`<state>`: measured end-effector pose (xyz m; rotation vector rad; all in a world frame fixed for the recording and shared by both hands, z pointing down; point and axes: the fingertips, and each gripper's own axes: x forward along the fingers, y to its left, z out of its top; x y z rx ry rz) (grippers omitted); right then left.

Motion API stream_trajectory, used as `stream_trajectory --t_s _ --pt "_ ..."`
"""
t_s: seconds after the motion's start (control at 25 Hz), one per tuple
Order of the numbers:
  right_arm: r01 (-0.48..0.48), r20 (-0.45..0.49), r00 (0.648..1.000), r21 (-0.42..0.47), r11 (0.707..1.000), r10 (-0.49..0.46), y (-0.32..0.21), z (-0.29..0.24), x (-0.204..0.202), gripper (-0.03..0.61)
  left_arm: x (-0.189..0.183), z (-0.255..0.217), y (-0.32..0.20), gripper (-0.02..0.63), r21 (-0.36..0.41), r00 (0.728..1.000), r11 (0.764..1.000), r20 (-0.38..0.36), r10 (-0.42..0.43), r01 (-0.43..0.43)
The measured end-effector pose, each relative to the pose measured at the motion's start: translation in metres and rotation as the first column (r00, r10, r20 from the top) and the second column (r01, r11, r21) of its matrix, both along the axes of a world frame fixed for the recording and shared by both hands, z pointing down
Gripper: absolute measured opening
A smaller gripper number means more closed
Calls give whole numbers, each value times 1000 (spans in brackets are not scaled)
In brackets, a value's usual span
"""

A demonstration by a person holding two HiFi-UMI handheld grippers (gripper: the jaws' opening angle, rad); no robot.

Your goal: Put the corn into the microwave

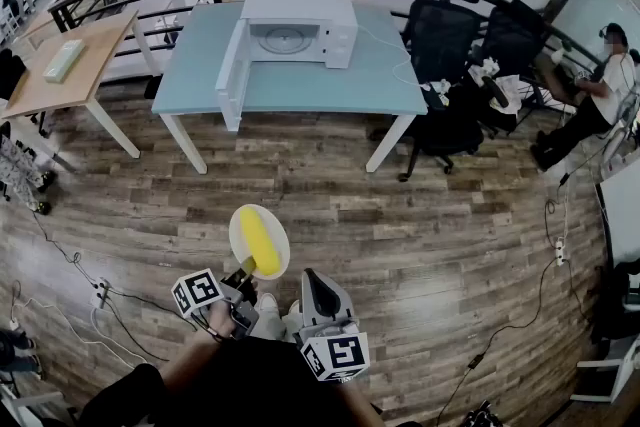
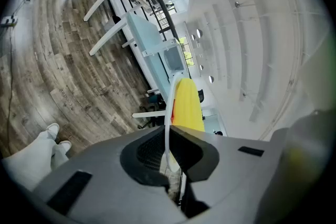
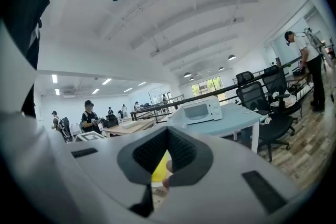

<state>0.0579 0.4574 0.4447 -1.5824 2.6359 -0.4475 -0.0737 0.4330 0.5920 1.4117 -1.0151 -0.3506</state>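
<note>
Carrying corn (image 1: 259,241) on plate (image 1: 235,235): left gripper (image 1: 245,273) clamped on plate rim, probably so corn rides level, no rolling. Both well short of microwave (image 1: 300,33), door open. Right gripper (image 1: 316,277) beside, jaws together, empty, guess spare for door.
</note>
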Motion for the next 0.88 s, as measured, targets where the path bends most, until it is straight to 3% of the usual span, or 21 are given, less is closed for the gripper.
stream_trajectory --t_s 0.48,0.68,0.88 --pt "14 -45 999 -2 1000 -14 -1 -4 -26 8 -13 -1 2 18 -10 999 1000 -51 -3 3" --pt "-2 -6 1000 15 1000 2 -1 -8 -33 8 -20 -4 -1 18 3 998 1000 -58 7 -7" --pt "-12 -28 1000 39 999 13 -4 -10 -44 8 -27 -6 -8 18 17 998 1000 -60 22 -21"
